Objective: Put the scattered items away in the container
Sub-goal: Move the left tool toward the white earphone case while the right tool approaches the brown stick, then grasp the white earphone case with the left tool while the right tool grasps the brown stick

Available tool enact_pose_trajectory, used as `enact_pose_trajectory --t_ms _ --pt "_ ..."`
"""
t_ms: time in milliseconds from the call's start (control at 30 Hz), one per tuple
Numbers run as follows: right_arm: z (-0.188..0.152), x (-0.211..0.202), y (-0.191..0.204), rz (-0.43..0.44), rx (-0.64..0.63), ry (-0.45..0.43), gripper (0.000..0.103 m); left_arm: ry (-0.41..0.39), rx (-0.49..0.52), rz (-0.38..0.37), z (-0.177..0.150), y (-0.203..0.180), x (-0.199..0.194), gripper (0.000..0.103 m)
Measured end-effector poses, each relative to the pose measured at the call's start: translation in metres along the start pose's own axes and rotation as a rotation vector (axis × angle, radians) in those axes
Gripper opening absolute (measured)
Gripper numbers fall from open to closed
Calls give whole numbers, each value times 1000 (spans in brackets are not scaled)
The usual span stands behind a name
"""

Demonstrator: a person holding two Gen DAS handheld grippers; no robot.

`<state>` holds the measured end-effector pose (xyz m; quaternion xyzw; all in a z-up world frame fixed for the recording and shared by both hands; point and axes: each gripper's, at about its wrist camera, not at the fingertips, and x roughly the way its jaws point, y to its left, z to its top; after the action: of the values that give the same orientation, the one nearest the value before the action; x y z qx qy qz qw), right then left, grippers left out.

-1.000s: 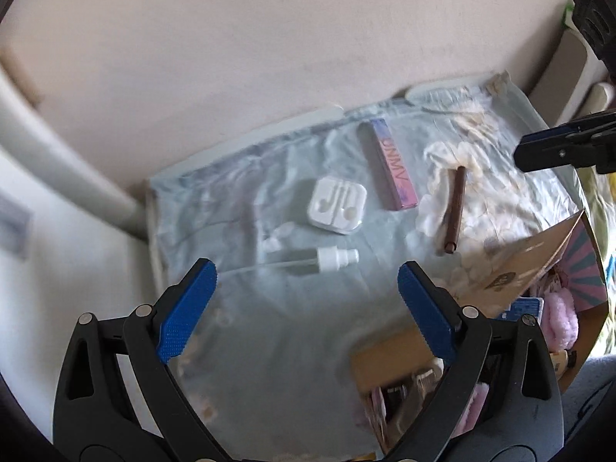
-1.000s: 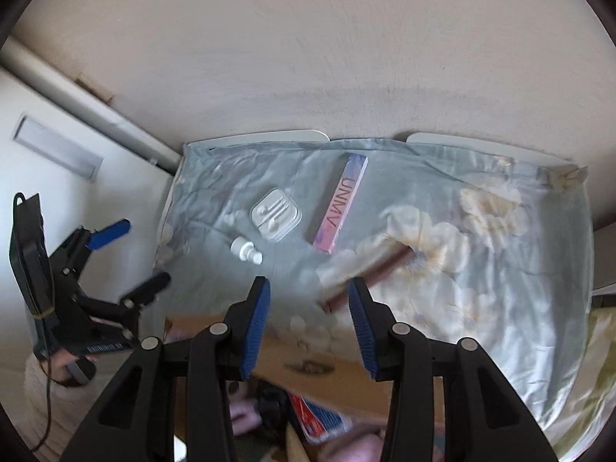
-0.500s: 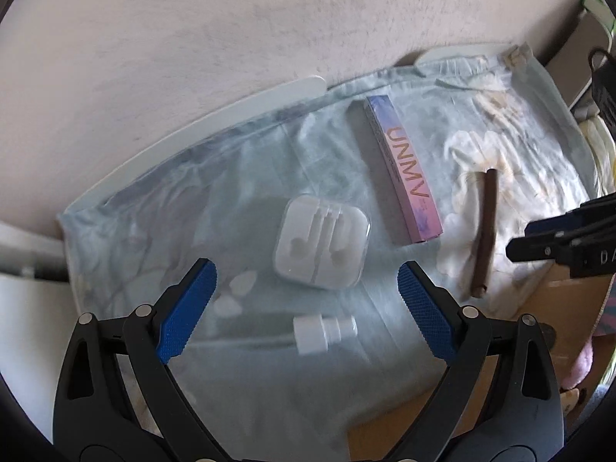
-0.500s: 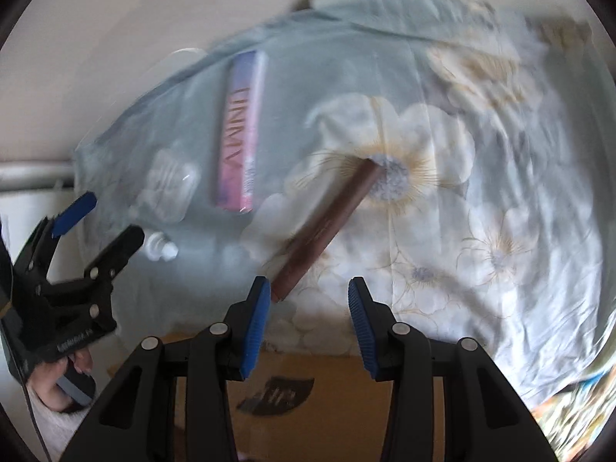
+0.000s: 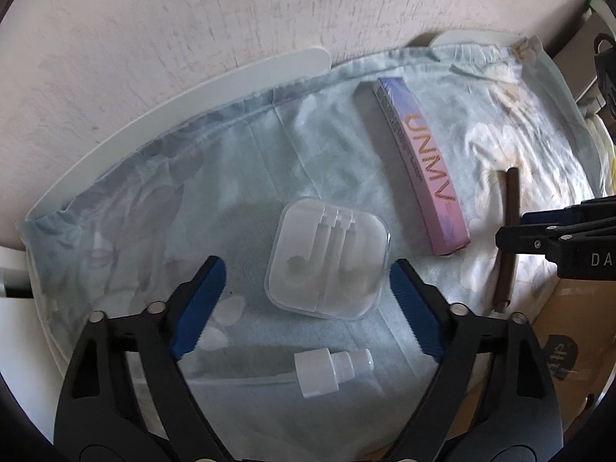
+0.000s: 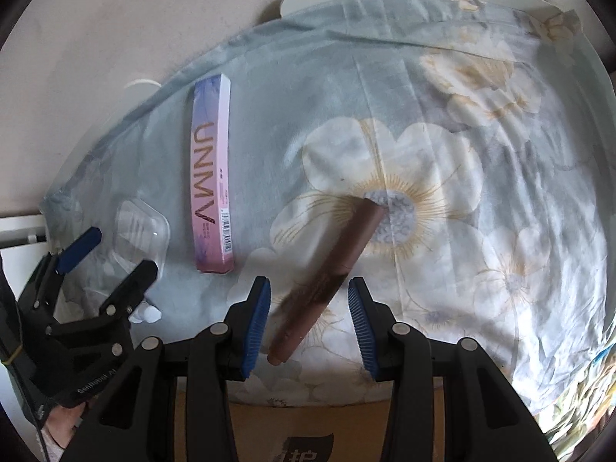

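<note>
A clear plastic earphone case (image 5: 328, 258) lies on the flowered cloth, between the tips of my open left gripper (image 5: 306, 300); it also shows in the right wrist view (image 6: 140, 227). A small spray bottle (image 5: 331, 366) lies just below it. A pink-purple box (image 5: 421, 177) marked UNMV lies to the right, also in the right wrist view (image 6: 211, 177). A brown stick (image 6: 327, 281) lies tilted, its lower half between the fingers of my open right gripper (image 6: 310, 319); it also shows in the left wrist view (image 5: 509, 238). The cardboard container (image 5: 569, 346) stands at the cloth's near edge.
The flowered cloth (image 6: 481, 177) covers a white table (image 5: 192, 92) that stands against a plastered wall (image 5: 231, 7). The cardboard container's flap (image 6: 300, 435) lies right under the right gripper. The two grippers are close, side by side.
Both grippers have moved forward and down. The left one now flanks the earphone case, the right one now flanks the brown stick. Neither has closed.
</note>
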<state>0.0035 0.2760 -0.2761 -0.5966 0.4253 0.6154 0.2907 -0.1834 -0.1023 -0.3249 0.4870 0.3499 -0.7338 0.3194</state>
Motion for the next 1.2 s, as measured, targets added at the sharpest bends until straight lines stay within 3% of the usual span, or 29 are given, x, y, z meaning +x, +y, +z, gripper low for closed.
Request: enact_pose_trajectory --t_ms 200,267,400,533,633,933,1100,1200 --pt "2 2 -1 -34 -15 -10 33 -7 44 16 -4 -9 4 71" --pt "3 1 2 -74 -46 -16 24 -19 66 26 -6 -13 3 62" --pt "3 0 0 -82 -59 -28 23 -27 49 25 -6 -11 1 61" --pt "4 -3 -9 -38 -42 -29 16 -45 -15 -5 -7 1 -8 61" --pt "5 -7 -17 -10 -35 -32 14 -59 -35 13 -7 7 -18 61" --pt "10 -40 -43 180 11 -71 13 -118 -30 55 1 10 -64 61" --pt "16 -46 -45 149 -36 -67 13 -145 -79 33 4 15 -79 61" --pt "19 -28 -38 62 -57 -40 13 -134 -95 35 3 7 -70 61"
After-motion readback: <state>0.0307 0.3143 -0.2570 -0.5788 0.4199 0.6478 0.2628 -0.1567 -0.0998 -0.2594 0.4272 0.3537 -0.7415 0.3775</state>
